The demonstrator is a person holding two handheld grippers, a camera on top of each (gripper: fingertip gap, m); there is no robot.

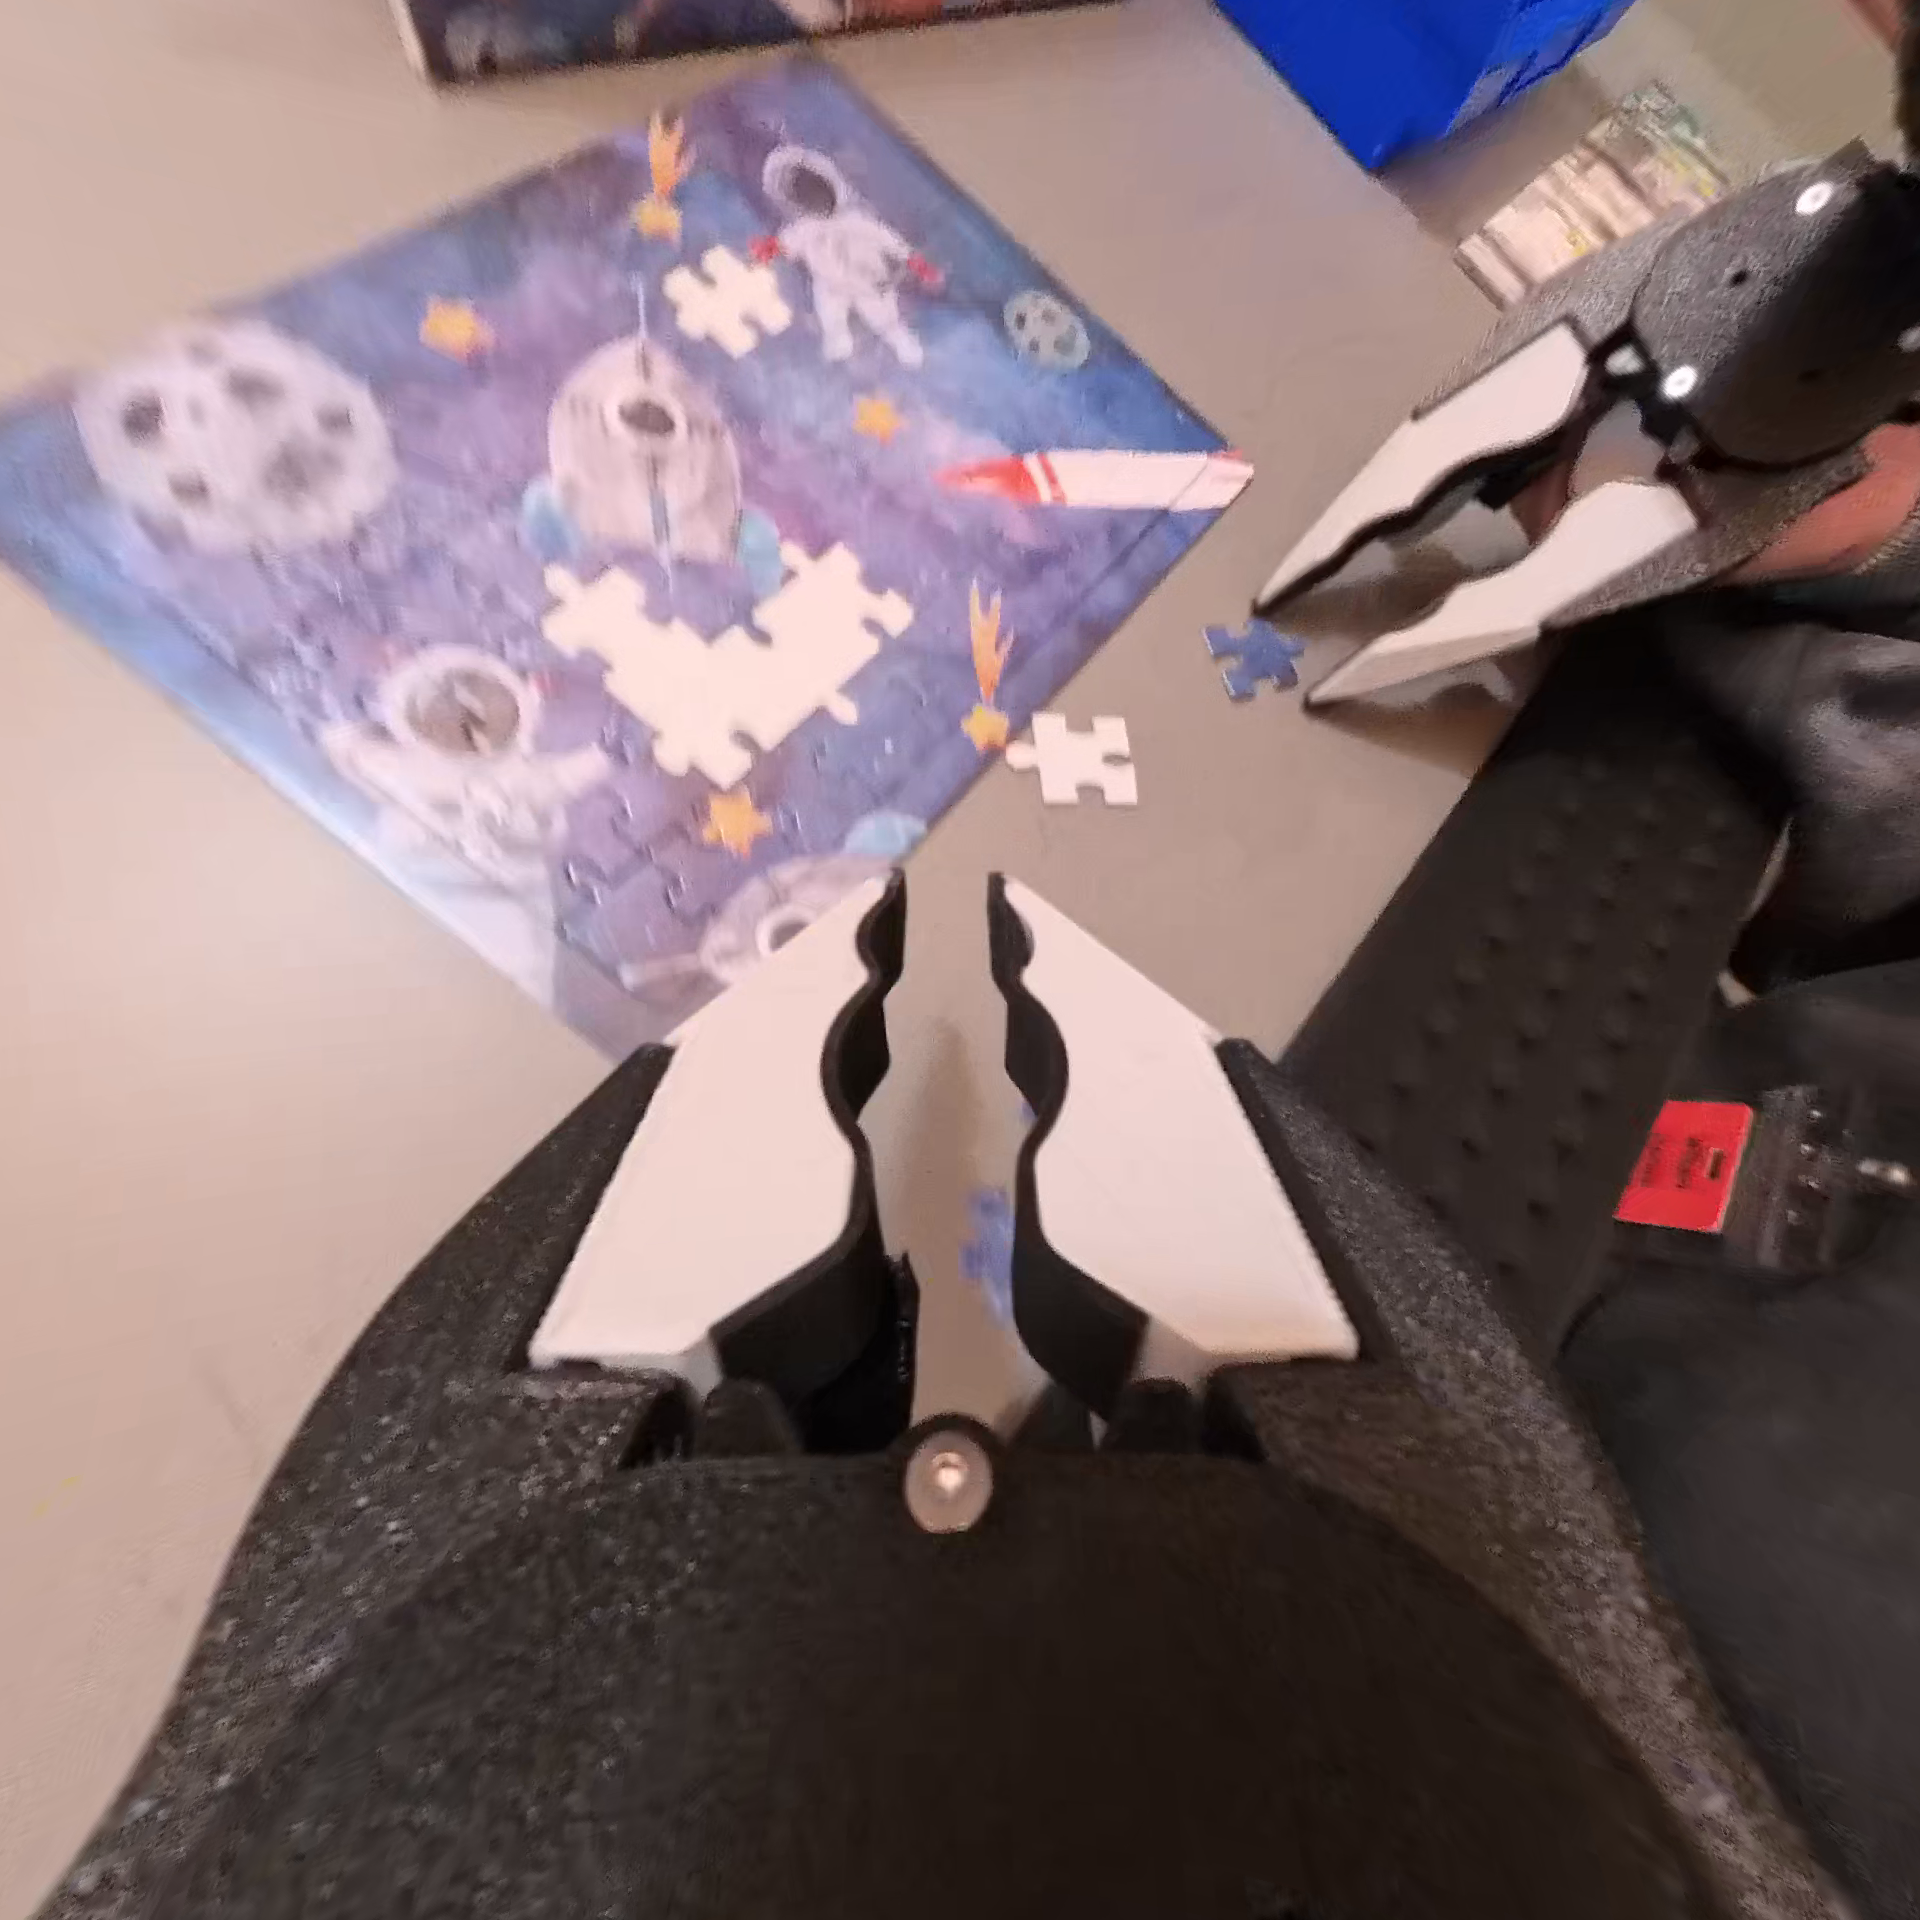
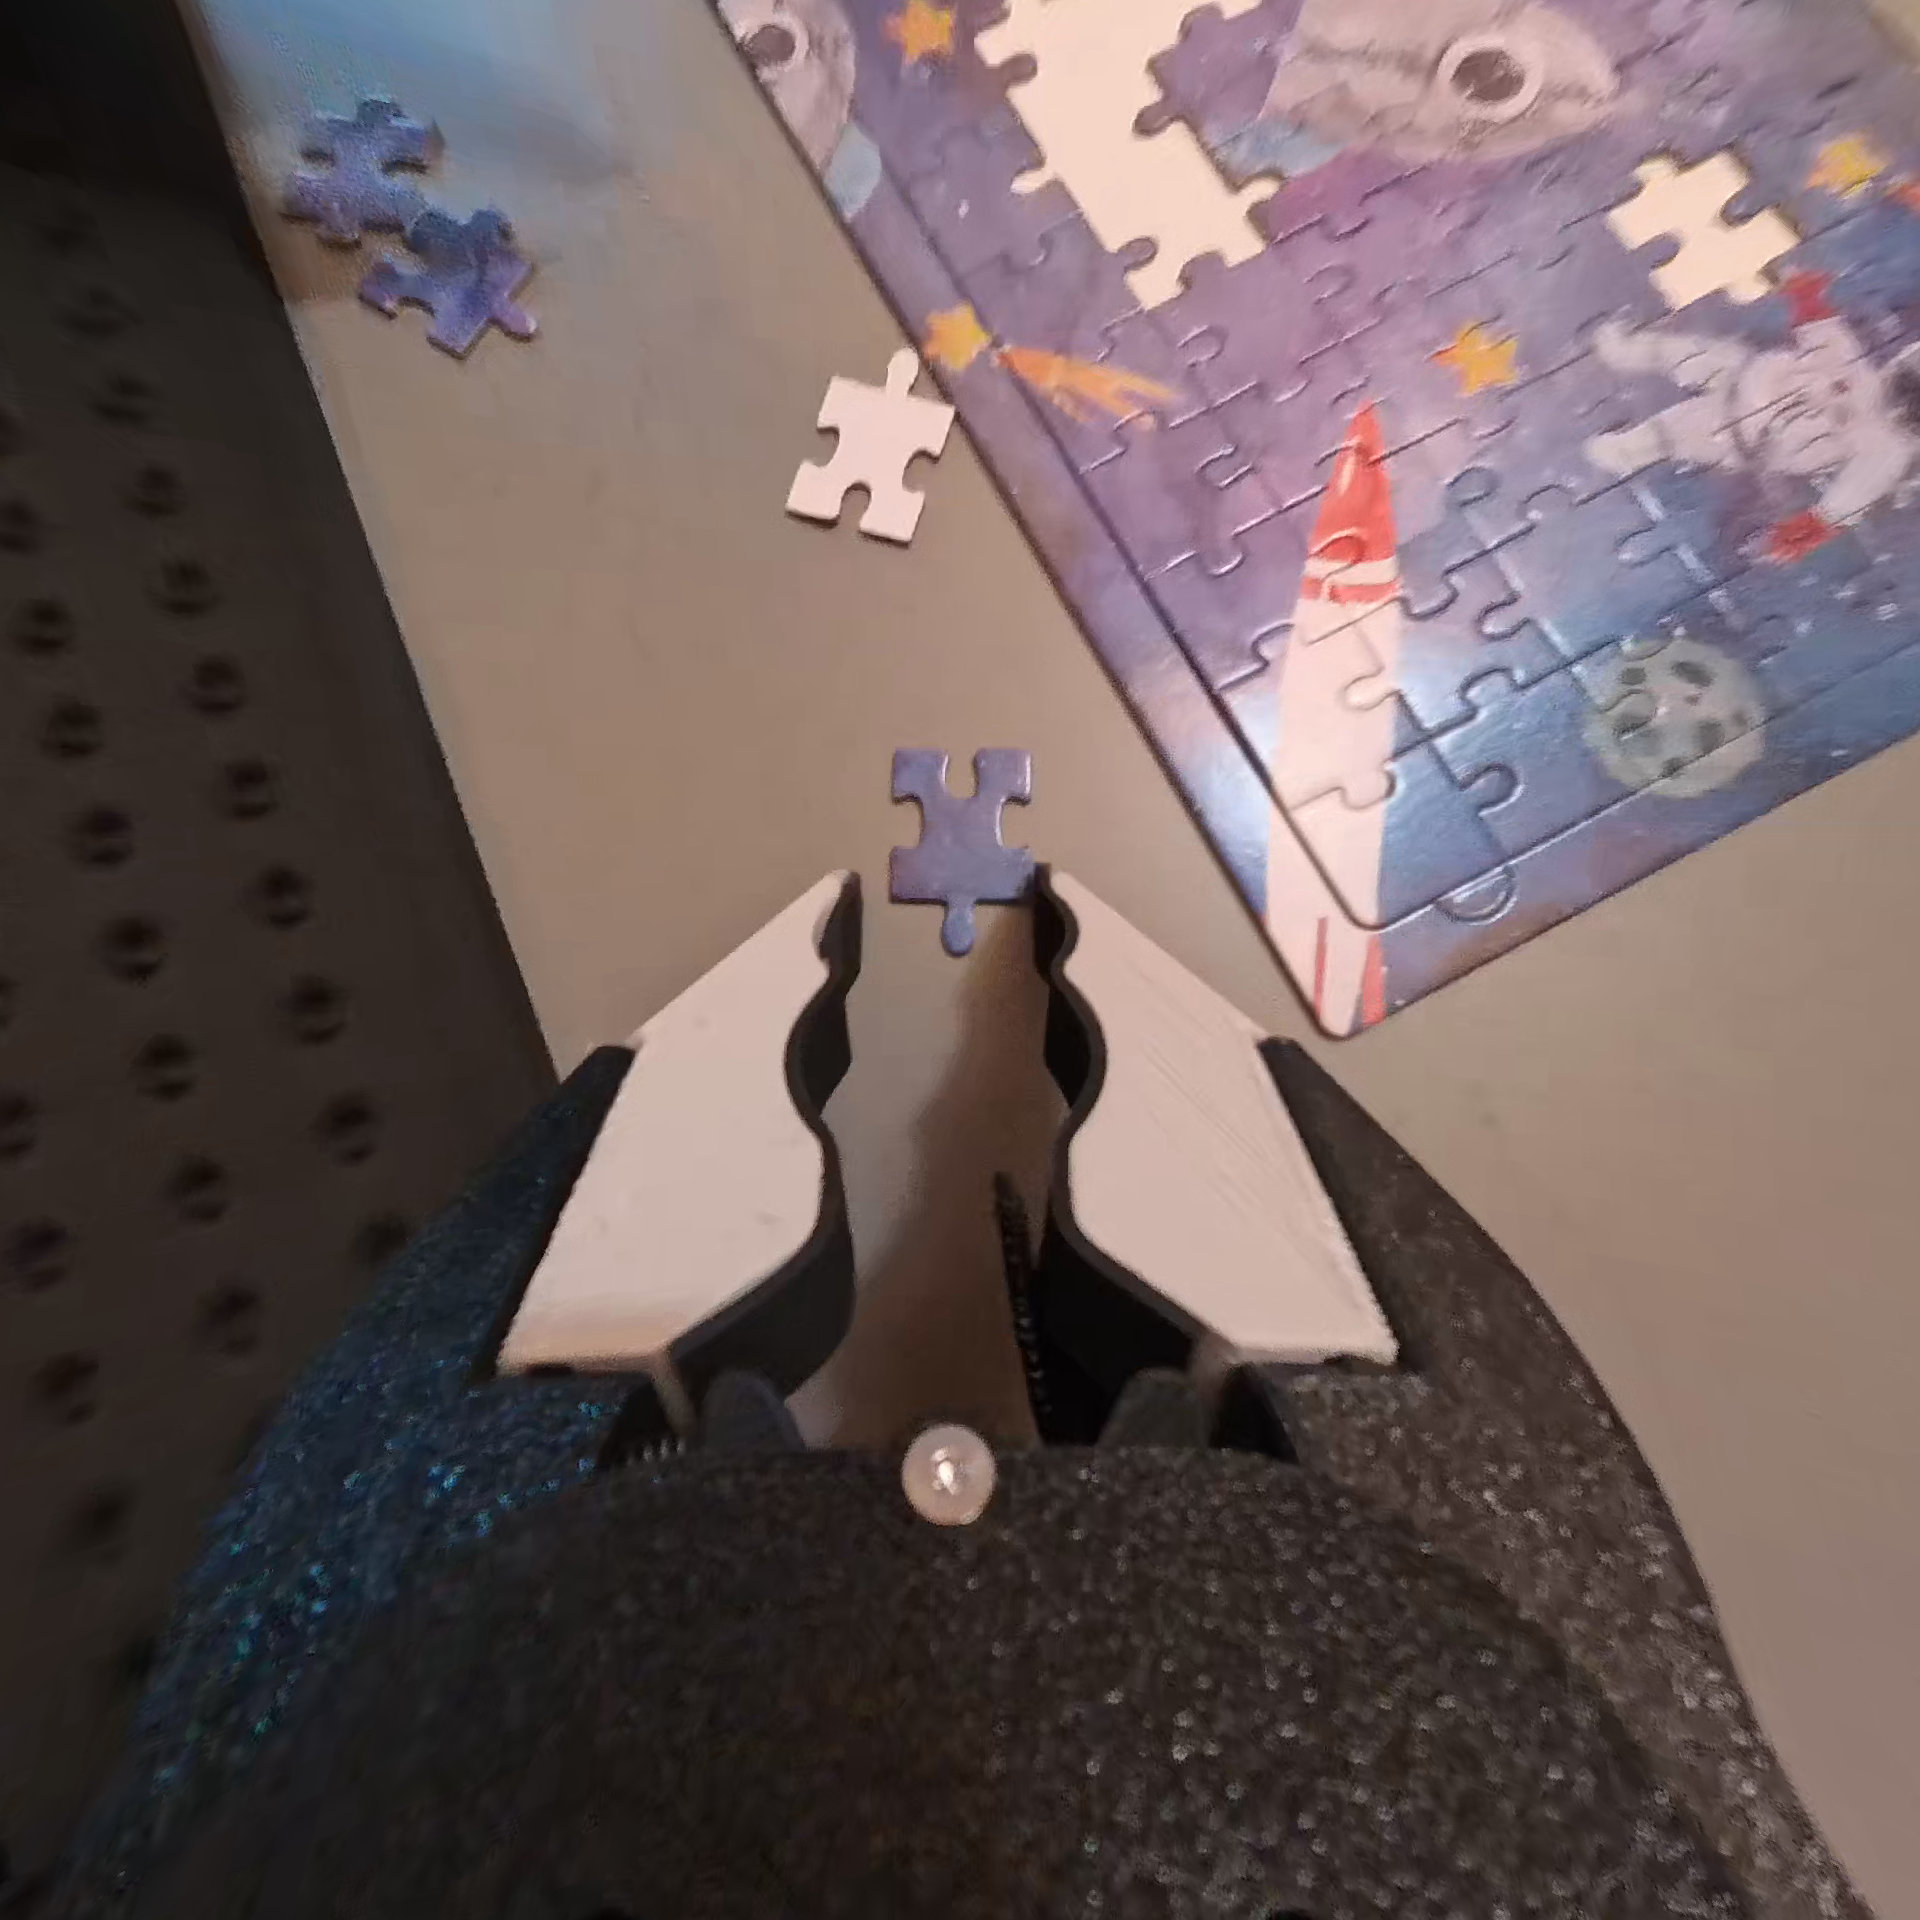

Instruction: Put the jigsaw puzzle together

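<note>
The space-themed jigsaw puzzle (image 1: 436,499) lies on the grey table, mostly assembled, with white gaps in the middle (image 1: 717,655) and near the astronaut (image 1: 727,301). It also shows in the right wrist view (image 2: 1455,520). My right gripper (image 2: 945,881) is open, its tips low at the table around a loose blue piece (image 2: 961,831); the right fingertip touches the piece's corner. In the left wrist view this right gripper (image 1: 1288,655) is beside that blue piece (image 1: 1252,657). My left gripper (image 1: 945,883) is open and empty above the puzzle's near corner.
A face-down white piece (image 2: 873,457) lies next to the puzzle's edge, also in the left wrist view (image 1: 1075,758). Two loose blue pieces (image 2: 410,223) lie by a black dimpled mat (image 2: 156,727). A puzzle box (image 1: 727,31) and a blue crate (image 1: 1434,62) stand at the back. The gap from one gripper's tips to the other's is roughly 20 cm. My left gripper's tips are some 15 cm from the space-themed jigsaw puzzle (image 1: 436,499). From either gripper's tips it is about 20 cm to the astronaut (image 1: 727,301). The right camera catches it too, in the right wrist view (image 2: 1694,234).
</note>
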